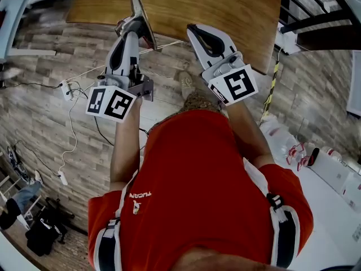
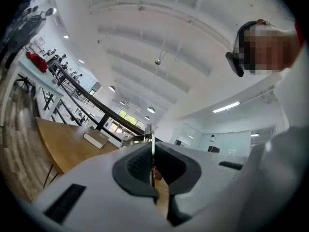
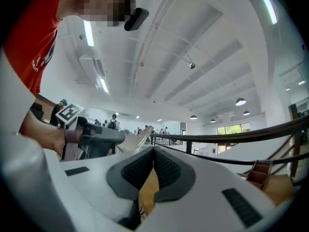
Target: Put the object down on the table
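A thin flat silvery piece (image 1: 138, 10) stands on edge above the near edge of the wooden table (image 1: 186, 4). My left gripper (image 1: 141, 31) is shut on its lower part. In the left gripper view the piece (image 2: 152, 146) shows edge-on as a narrow metal line pinched between the dark pads. My right gripper (image 1: 197, 33) is beside it to the right, over the table's near edge, shut with nothing in it. From the right gripper view I see the pads meeting (image 3: 153, 153), and the left gripper with the flat piece (image 3: 139, 139) off to the left.
A box-like book (image 2: 96, 138) lies on the table (image 2: 63, 146) farther back. A black railing (image 1: 321, 16) runs past the table's right end. Cables and a power strip (image 1: 65, 89) lie on the wood floor to the left. White packages (image 1: 299, 151) sit at the right.
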`<state>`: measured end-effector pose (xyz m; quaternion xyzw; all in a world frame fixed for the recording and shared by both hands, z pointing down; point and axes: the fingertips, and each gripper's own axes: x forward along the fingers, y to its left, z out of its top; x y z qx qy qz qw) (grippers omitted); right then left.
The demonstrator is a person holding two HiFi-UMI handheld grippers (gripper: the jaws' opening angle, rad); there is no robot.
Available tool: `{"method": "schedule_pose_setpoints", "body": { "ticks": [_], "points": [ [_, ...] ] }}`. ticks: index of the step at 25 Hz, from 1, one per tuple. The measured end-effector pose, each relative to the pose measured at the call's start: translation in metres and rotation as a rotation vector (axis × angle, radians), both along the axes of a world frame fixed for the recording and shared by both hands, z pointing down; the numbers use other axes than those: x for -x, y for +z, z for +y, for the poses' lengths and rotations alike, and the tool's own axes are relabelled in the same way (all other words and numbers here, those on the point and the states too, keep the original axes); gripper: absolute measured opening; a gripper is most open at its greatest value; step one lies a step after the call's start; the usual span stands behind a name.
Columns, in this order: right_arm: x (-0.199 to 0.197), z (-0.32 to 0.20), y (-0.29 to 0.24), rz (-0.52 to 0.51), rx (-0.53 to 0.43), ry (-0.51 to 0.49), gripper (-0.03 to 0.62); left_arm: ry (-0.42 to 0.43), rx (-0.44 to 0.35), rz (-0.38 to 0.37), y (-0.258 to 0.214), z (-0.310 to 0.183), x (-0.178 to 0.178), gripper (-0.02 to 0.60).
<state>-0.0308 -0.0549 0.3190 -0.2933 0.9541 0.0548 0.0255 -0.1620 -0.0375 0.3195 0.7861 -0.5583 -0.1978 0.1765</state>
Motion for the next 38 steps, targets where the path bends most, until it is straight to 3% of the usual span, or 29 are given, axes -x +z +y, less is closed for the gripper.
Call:
{"method": "schedule_pose_setpoints", "body": {
  "ticks": [7, 14, 21, 38],
  "points": [
    [0.003, -0.088, 0.012, 0.008, 0.036, -0.053, 0.025, -0.039, 0.045, -0.013, 0.015, -0.088, 0.003, 0.009],
    [0.005, -0.145, 0.018, -0.008, 0.056, -0.104, 0.025, -0.073, 0.109, -0.013, 0.032, -0.147, 0.004, 0.009],
    [0.009, -0.173, 0.031, -0.001, 0.109, -0.091, 0.025, -0.053, 0.174, -0.011, 0.052, -0.179, 0.005, 0.009],
    [0.037, -0.211, 0.044, 0.039, 0.112, 0.008, 0.025, 0.049, 0.359, 0.078, 0.121, -0.243, 0.031, 0.009]
  ]
}}
